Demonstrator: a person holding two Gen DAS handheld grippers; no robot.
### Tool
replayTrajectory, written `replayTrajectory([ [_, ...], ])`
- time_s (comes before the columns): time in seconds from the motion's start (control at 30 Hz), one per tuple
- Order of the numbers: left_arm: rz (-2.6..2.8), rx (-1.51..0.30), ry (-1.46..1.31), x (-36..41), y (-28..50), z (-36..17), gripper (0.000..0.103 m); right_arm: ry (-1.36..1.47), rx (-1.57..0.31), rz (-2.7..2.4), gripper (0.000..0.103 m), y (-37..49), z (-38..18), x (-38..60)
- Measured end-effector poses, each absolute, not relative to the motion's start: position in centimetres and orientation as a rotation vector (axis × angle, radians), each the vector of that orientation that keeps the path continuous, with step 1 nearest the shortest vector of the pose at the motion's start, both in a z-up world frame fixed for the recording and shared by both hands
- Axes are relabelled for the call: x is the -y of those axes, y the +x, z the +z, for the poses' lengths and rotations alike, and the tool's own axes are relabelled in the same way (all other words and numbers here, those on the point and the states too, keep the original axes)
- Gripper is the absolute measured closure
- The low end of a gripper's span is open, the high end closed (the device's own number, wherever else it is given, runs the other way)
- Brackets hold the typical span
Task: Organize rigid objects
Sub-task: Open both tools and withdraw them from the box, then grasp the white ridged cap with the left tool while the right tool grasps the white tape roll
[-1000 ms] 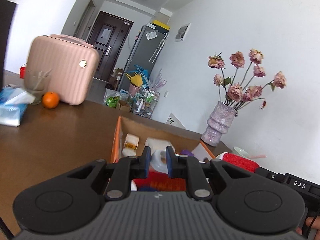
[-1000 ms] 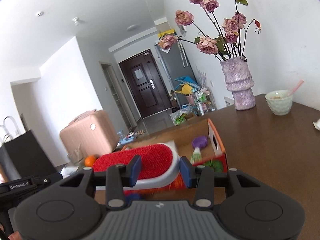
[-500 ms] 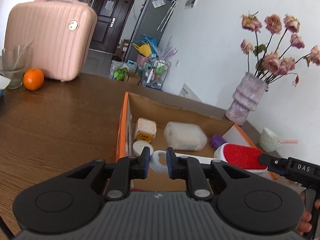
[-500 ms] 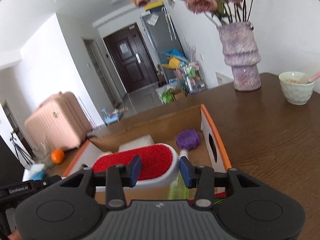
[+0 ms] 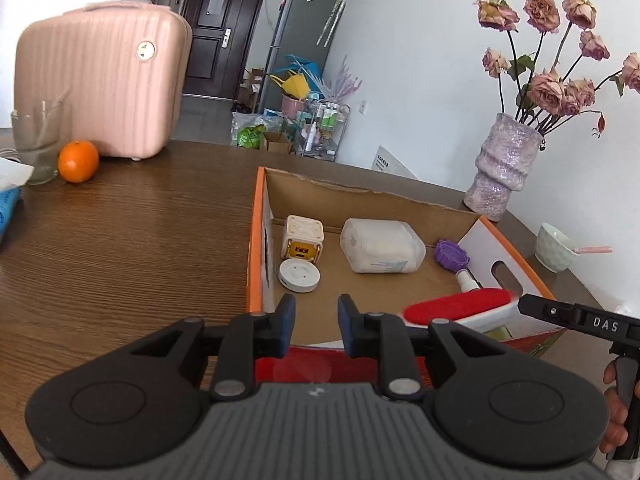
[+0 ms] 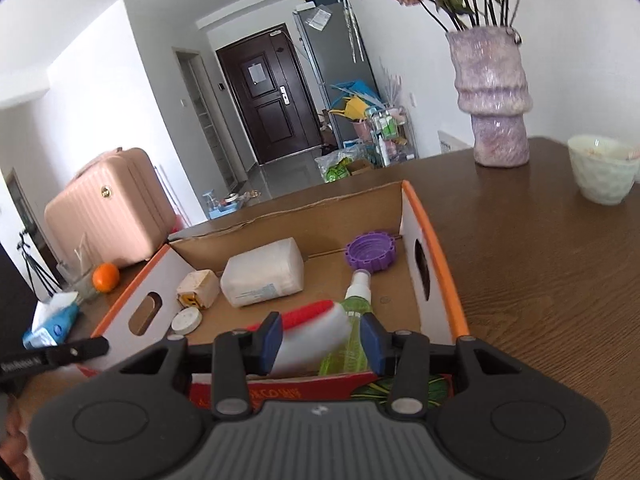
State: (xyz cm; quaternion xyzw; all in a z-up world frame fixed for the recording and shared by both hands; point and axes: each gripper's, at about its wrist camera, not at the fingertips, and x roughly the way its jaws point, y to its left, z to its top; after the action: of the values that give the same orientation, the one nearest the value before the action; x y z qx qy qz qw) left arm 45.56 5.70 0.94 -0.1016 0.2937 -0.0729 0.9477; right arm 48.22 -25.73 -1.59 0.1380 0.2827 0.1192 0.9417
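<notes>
An open cardboard box with orange rims holds a white plastic container, a cream cube, a white round disc, a purple cap and a green spray bottle. A red-and-white lint brush lies tilted at the box's near right. My left gripper is open and empty above the near edge. My right gripper is open around the brush, not clamping it.
A pink suitcase, an orange and a glass stand at the far left of the wooden table. A purple vase of dried roses and a pale bowl stand at the right.
Both grippers lowered the brush into the box. The left gripper opened and let go of its handle. The right gripper's jaws widened and the brush dropped, tilted.
</notes>
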Motion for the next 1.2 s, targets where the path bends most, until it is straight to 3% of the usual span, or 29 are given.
replayTrajectory([
  [0.13, -0.126, -0.567, -0.164, -4.9, 43.6, 2.6, 0.068, 0.284, -0.54, 0.26, 0.06, 46.3, -0.5, 26.5],
  [0.23, -0.079, -0.526, -0.099, -3.7, 41.4, 3.3, 0.059, 0.255, -0.511, 0.278, 0.054, 44.2, 0.1, 27.1],
  [0.43, 0.018, -0.52, -0.029, -1.9, 36.9, 1.6, 0.053, 0.112, -0.441, 0.34, 0.048, 38.6, 0.4, 27.1],
  [0.5, 0.046, -0.506, -0.023, -1.5, 34.8, 0.9, 0.044, 0.086, -0.43, 0.357, 0.047, 36.7, 0.0, 27.3],
  [0.57, 0.077, -0.484, -0.011, -0.9, 32.5, 0.3, 0.039, 0.074, -0.419, 0.378, 0.042, 35.1, -0.5, 27.5],
  [0.7, 0.132, -0.462, -0.011, 0.0, 28.0, -0.4, 0.032, 0.08, -0.445, 0.415, 0.041, 32.9, -1.9, 28.0],
  [0.93, 0.188, -0.421, -0.021, 1.0, 22.6, -0.4, 0.024, 0.072, -0.458, 0.487, 0.04, 29.7, -3.1, 28.1],
  [1.2, 0.195, -0.456, 0.031, 2.0, 23.6, -0.2, 0.023, 0.117, -0.474, 0.504, 0.039, 29.2, -4.1, 28.6],
])
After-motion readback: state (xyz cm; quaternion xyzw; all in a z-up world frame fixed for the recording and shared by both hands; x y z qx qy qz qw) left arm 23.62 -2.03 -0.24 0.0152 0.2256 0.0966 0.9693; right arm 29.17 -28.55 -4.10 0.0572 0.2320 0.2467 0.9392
